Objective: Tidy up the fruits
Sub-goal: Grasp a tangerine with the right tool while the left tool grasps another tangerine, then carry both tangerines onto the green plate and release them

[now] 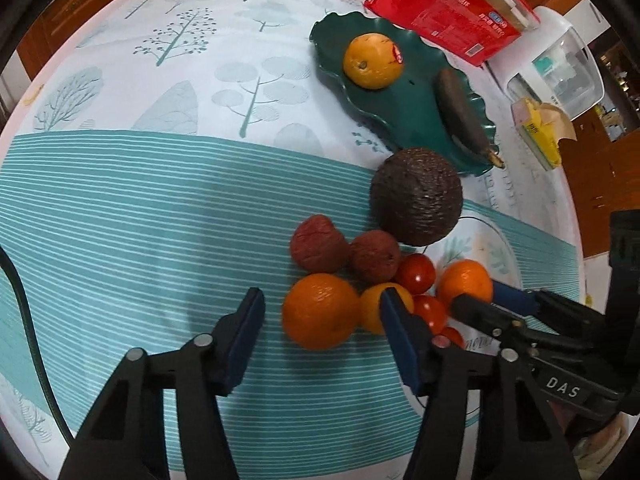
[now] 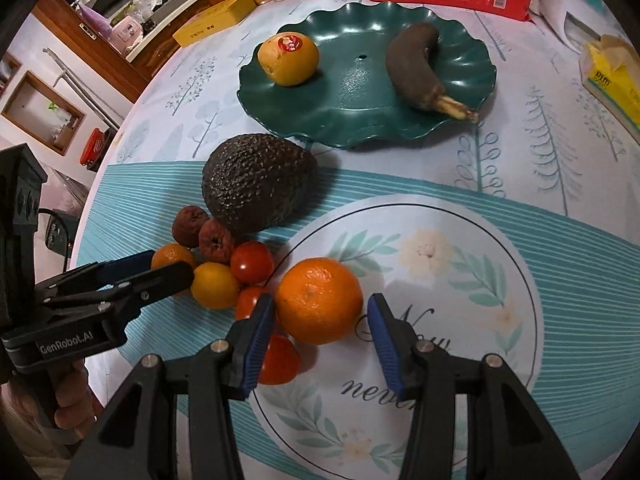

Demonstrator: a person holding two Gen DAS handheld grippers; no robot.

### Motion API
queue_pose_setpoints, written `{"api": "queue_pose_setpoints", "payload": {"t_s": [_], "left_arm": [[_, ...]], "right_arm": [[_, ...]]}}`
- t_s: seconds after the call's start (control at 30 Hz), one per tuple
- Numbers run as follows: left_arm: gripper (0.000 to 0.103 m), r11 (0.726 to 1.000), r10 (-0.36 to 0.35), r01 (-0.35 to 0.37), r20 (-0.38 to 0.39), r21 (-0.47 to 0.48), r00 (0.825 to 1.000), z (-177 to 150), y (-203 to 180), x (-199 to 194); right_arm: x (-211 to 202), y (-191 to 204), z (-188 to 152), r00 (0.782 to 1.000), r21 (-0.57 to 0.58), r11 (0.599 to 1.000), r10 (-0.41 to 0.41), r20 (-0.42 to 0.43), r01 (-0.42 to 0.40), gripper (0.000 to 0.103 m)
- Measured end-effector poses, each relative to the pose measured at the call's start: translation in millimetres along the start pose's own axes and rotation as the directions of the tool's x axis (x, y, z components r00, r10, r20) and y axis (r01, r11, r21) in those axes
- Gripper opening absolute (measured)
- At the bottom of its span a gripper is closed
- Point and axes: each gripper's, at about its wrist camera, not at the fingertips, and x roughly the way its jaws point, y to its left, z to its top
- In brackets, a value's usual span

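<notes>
Right gripper [image 2: 320,330], jaws wide, straddles a tangerine [image 2: 319,300]: light, soft-skinned, best held gently across its middle; left gripper [image 1: 322,322] likewise wide.

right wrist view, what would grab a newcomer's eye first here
A bright orange sits right between the open right gripper's blue fingers, nearest the camera. Behind it to the left lies a big dark avocado beside a heap of small fruit. Farther back, a green plate holds a blackened banana and a stickered orange fruit.
</notes>
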Motion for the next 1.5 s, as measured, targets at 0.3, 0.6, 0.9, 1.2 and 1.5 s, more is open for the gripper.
{"api": "queue_pose_setpoints", "payload": {"t_s": [0.3,0.6,0.9,1.2,1.5], "left_arm": [[0.038,0.999,-0.035,0.035,-0.016,0.009,0.999,-1,2,-2],[0.038,0.998,0.027,-0.027,-0.002,0.057,1.000,-10,-5,-7],[0.038,1.000,0.004,-0.003,-0.018,0.028,1.000,-6,2,-4],[0.036,0.990,0.043,-0.051,0.063,0.130,0.997,-19,-24,-51],[0.036,0.970,0.029,-0.093,0.271,0.226,0.962,35,-71,-166]], "right_arm": [[-1,-3,-2,1.000,0.008,1.000,0.017,0.008,-0.017,0.043],[-16,0,-7,0.999,-0.024,1.000,-0.019,0.038,0.020,0.043],[-28,10,-16,0.998,-0.055,0.998,-0.030,0.060,0.034,0.043],[-52,20,-22,0.994,-0.083,0.996,-0.034,0.106,0.043,0.043],[-127,33,14,0.969,-0.136,0.988,-0.040,0.242,0.075,0.042]]}}
